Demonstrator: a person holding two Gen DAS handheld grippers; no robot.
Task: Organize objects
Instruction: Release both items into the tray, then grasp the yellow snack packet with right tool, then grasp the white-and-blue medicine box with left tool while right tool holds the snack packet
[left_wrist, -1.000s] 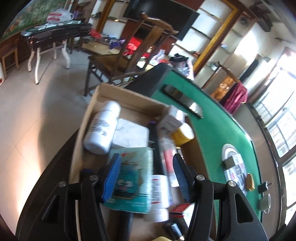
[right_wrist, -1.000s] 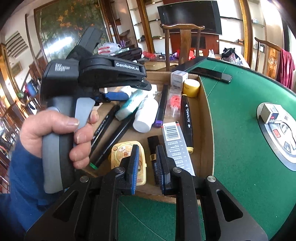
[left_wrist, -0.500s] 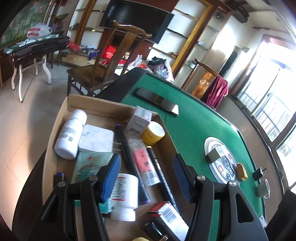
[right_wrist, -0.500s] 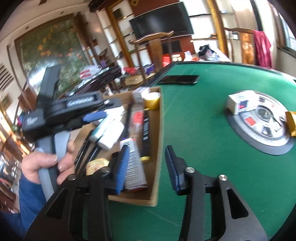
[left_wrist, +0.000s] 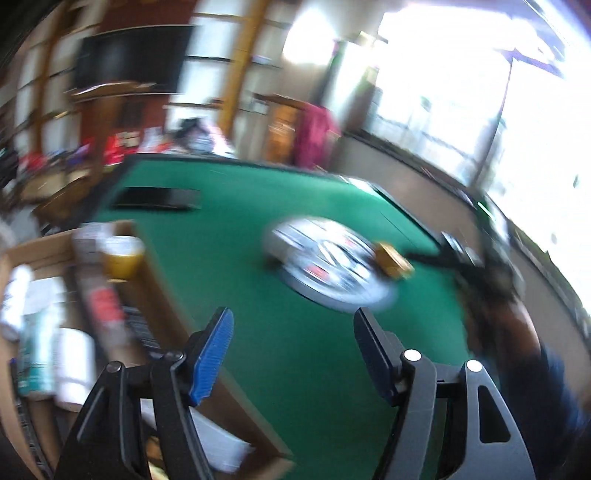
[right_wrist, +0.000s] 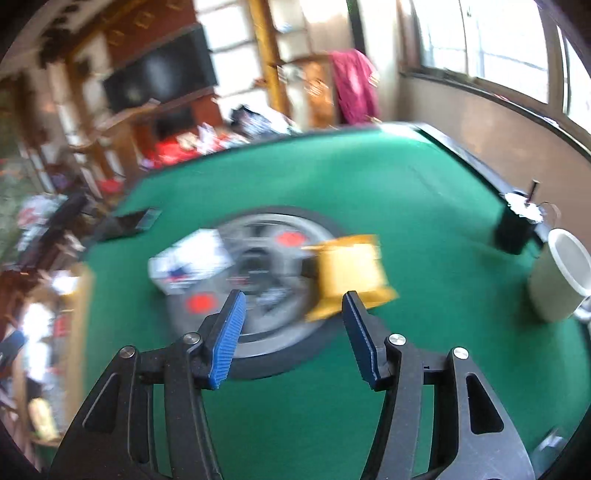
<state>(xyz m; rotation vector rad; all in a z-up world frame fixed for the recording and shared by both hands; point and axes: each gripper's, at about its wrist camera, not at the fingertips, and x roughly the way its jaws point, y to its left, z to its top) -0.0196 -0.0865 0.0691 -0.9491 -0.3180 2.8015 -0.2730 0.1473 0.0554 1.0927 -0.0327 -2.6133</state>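
Both views are blurred by motion. My left gripper (left_wrist: 293, 319) hangs over the green felt table (left_wrist: 229, 236), its jaws opening with nothing between them. The cardboard box (left_wrist: 162, 302) of bottles, pens and a yellow jar (left_wrist: 122, 253) lies to its left. My right gripper (right_wrist: 293, 301) is above the round centre panel (right_wrist: 258, 266), jaws opening and empty. A yellow packet (right_wrist: 349, 271) lies just beyond its right fingertip and a small white box (right_wrist: 192, 260) sits on the panel's left. In the left wrist view the same panel (left_wrist: 328, 266) and yellow packet (left_wrist: 393, 260) show.
A white mug (right_wrist: 561, 277) and a dark cup (right_wrist: 517, 225) stand at the table's right edge. A black phone (left_wrist: 159, 197) lies at the far left of the felt. A person's arm with the other gripper (left_wrist: 495, 284) shows at right in the left wrist view.
Both grippers have swung right, away from the cardboard box and out over the green felt toward the centre panel. The right gripper's jaws went from nearly shut to wide; the left's widened.
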